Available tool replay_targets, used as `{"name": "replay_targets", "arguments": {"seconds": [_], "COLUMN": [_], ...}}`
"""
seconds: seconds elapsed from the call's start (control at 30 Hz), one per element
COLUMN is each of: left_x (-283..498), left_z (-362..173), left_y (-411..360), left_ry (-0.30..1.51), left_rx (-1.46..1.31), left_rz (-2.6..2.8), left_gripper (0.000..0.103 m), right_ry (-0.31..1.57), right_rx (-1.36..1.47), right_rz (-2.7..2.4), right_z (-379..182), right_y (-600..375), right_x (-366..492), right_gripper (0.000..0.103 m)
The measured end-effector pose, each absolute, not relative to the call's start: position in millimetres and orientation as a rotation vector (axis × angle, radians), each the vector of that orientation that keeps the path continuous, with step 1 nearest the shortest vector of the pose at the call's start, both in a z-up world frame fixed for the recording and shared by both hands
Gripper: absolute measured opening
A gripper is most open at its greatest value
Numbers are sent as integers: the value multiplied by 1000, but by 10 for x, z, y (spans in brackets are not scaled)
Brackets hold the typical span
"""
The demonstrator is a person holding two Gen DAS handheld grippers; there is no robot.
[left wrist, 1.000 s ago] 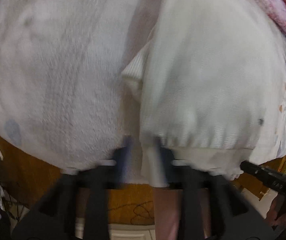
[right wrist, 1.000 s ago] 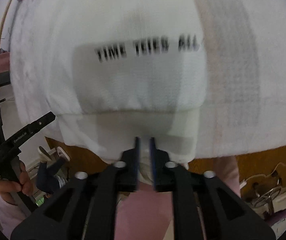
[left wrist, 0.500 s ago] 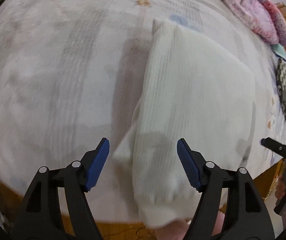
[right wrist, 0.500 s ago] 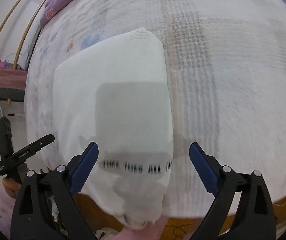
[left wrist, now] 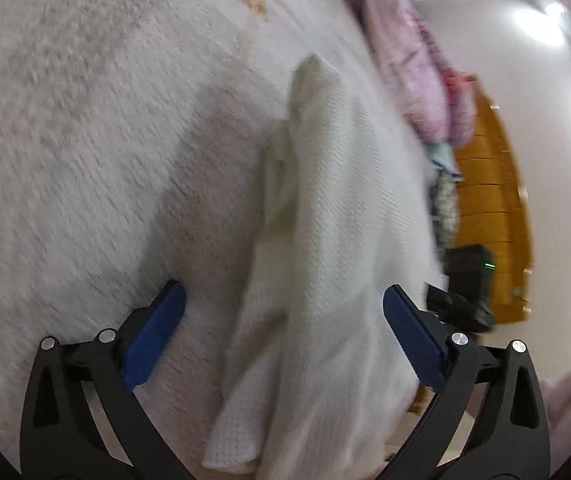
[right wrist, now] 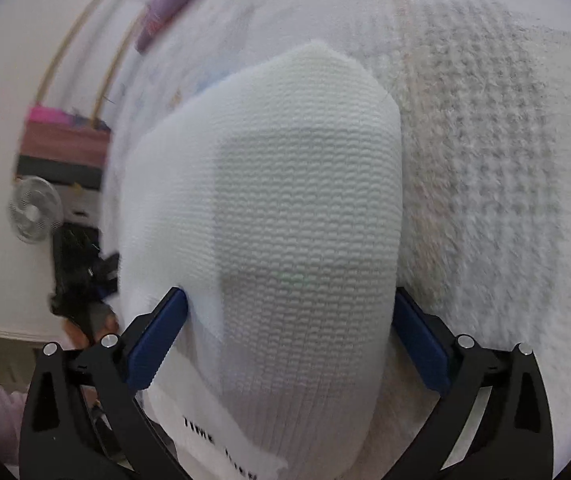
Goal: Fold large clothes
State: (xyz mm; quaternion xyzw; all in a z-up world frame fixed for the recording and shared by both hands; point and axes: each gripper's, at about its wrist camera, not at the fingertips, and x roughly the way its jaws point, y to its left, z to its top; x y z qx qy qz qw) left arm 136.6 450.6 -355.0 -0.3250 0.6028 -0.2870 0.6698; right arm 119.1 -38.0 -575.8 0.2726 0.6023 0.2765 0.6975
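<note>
left gripper [left wrist: 283, 334]: released, jaws spread wide after just opening; the white waffle-knit garment [left wrist: 337, 240] lies between the blue pads, but they do not press on it.
right gripper [right wrist: 289, 338]: also let go, jaws just opened to full spread; the garment [right wrist: 285, 220] bulges up between the pads, close to both, unclamped.
garment position: on the fluffy pale bed cover [left wrist: 85, 140], near the bed's front edge, its near end hanging over; pink clothes [left wrist: 425, 80] piled well beyond it.
orientation: folded into a long narrow strip, long axis running away from both grippers; printed hem at the near end.
step in hand: likely the next fold, near end to far.
doing it well: grasp both near corners evenly, lift level, and lay the edges flush.
</note>
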Motion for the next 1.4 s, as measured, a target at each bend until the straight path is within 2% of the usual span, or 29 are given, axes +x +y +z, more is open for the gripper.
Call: {"name": "replay_targets", "arguments": {"seconds": [0.1,0.2,0.27,0.37,0.43,0.47,0.5,0.53,0.57,0.6,0.67,0.77,0.9,1.1,1.27,1.4], "left_x": [1279,1183,1114,1088,1169,1201,1221,1234,1239,1235,1215,1218,1230,1227,1223,1301], "left_z": [-3625,-3669,-3870,-4013,-4037,-3999,-3941,-3812,-3671,-3579,-3319,-2943,-2448,-1619,-956,-688], "left_y": [4317,4125,4084,4134,4073,4038,4004,3958,3889,3835,3689,3499,3309,2900,2233,1552], "left_ry": [1454,1563,1658,1641,1712,1723,1705,1662,1639,1631,1606,1596,1569,1521,1476,1466], "left_rx": [-806,-824,-1081,-1237,-1203,-1141,-1086,-984,-883,-840,-748,-617,-580,-565,-528,-490], "left_rz": [-817,-895,-936,-895,-762,-687,-662,-639,-616,-594,-533,-538,-555,-624,-741,-848], "left_gripper": [98,98,98,98,88,70,60,56,50,47,42,40,40,40,40,40], "right_ry": [1284,1317,1365,1371,1407,1453,1477,1491,1490,1468,1454,1442,1424,1344,1245,1165], "right_rx": [725,821,795,954,946,940,938,893,836,805,807,731,783,800,796,799], "right_rz": [621,701,758,782,792,761,732,682,658,643,615,570,559,520,452,407], "right_z": [-5794,-5823,-5816,-5932,-5978,-5963,-5938,-5837,-5742,-5608,-5444,-5116,-4727,-3822,-3115,-2717], "right_y": [-443,-388,-331,-438,-416,-387,-393,-451,-494,-547,-571,-534,-700,-1134,-1779,-2424], "right_x": [1087,953,818,693,780,835,845,804,780,741,683,682,614,569,458,372], "right_gripper": [97,97,97,97,97,97,91,81,57,44,38,36,35,35,35,35]}}
